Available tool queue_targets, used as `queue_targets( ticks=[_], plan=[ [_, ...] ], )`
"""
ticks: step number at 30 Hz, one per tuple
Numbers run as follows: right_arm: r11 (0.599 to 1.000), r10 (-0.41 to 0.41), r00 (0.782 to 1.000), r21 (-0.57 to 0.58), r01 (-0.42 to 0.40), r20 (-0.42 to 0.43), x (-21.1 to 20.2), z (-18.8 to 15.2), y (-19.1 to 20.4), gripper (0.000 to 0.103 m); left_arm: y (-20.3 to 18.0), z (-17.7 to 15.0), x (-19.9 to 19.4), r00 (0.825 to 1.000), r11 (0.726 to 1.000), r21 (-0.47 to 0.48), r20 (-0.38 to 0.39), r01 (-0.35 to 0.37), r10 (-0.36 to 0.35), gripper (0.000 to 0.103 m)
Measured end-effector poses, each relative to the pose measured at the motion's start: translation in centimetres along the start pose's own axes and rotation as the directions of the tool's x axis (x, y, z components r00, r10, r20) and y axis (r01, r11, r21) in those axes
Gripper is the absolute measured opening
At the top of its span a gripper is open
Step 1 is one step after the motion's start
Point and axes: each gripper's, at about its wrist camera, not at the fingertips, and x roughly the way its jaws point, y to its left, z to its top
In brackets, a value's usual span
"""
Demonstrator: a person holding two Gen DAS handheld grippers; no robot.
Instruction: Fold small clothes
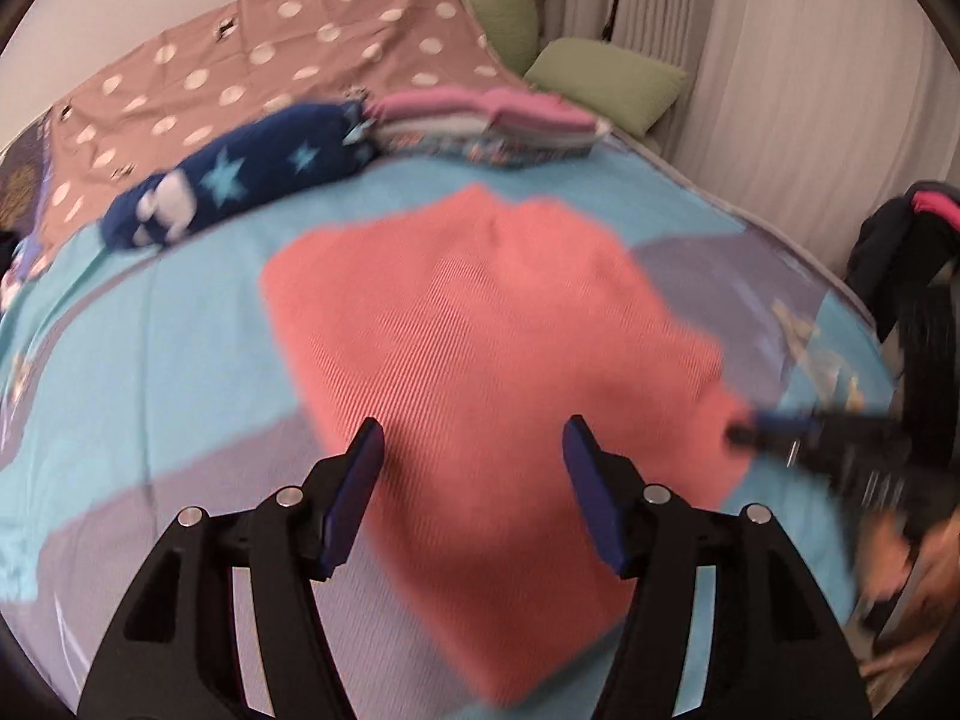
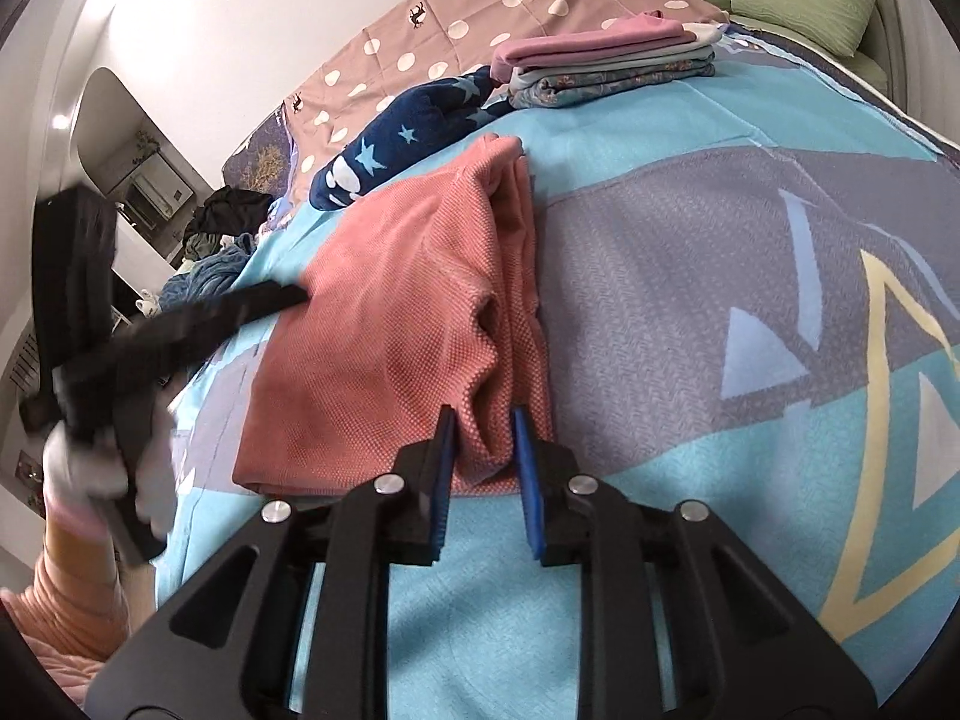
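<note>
Landmark: coral waffle-knit garment, lying part-folded on the blue and grey patterned bedspread; layers doubled along its edge toward the grey patch.
Left gripper: jaws wide, nothing between them; poised above the near part of the coral garment, not gripping it; picture blurred.
Right gripper: jaws narrow, blue pads either side of a bunched fold at the garment's near corner; whether they press on the cloth I cannot tell.
Navy star-print garment: crumpled, just beyond the coral garment's far end.
Folded stack: pink piece on top, grey and floral below; beyond the coral garment, beside the navy one.
Polka-dot sheet: brown with white dots, behind the stack, well apart from the coral garment.
Green pillows: 2 seen, at the far corner past the stack.
Person: peach sleeve and white glove holding the left gripper's handle, beside the coral garment's open side.
</note>
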Motion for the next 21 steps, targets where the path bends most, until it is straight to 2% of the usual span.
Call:
queue_targets(
  ticks=[3,5,8,9,12,15,19,21],
  plan=[
    [1.000,-0.024,1.000,-0.011,0.024,0.006,-0.3,0.3,-0.1,0.021,1.4,-2.5,0.1,0.999,0.999,-0.053,-0.037,0.008,-0.010,0.067],
    [0.999,-0.051,0.999,-0.011,0.051,0.014,-0.5,0.5,-0.4,0.022,2.0,-3.8,0.5,0.998,0.997,-0.077,-0.055,-0.016,0.011,0.071],
    [0.990,-0.144,0.989,0.000,0.144,0.034,-1.2,1.0,-1.1,0.020,2.4,-4.8,0.3,0.999,0.992,-0.130,-0.036,0.002,-0.007,0.073],
    [0.989,-0.149,0.988,0.003,0.149,0.041,-1.5,1.2,-1.3,0.020,2.4,-4.9,0.2,0.999,0.991,-0.136,-0.032,0.007,-0.011,0.073],
    [0.995,-0.104,0.993,0.002,0.104,0.060,-2.7,2.0,-1.2,0.020,2.3,-5.0,-0.3,1.000,0.990,-0.143,-0.019,0.010,-0.013,0.073],
    [0.996,-0.043,0.996,-0.072,0.049,0.076,-3.1,2.8,0.7,0.020,2.2,-4.9,-0.8,1.000,0.989,-0.148,0.000,0.019,-0.020,0.073],
    [0.986,0.095,0.995,-0.139,-0.089,0.040,-1.6,3.1,3.1,0.020,2.2,-5.2,-0.5,1.000,0.986,-0.165,-0.008,0.008,-0.009,0.074],
    [0.983,0.122,0.992,-0.142,-0.118,0.020,-0.3,3.1,3.1,0.020,2.5,-5.6,-0.3,1.000,0.984,-0.180,-0.012,0.009,-0.012,0.075]
  ],
)
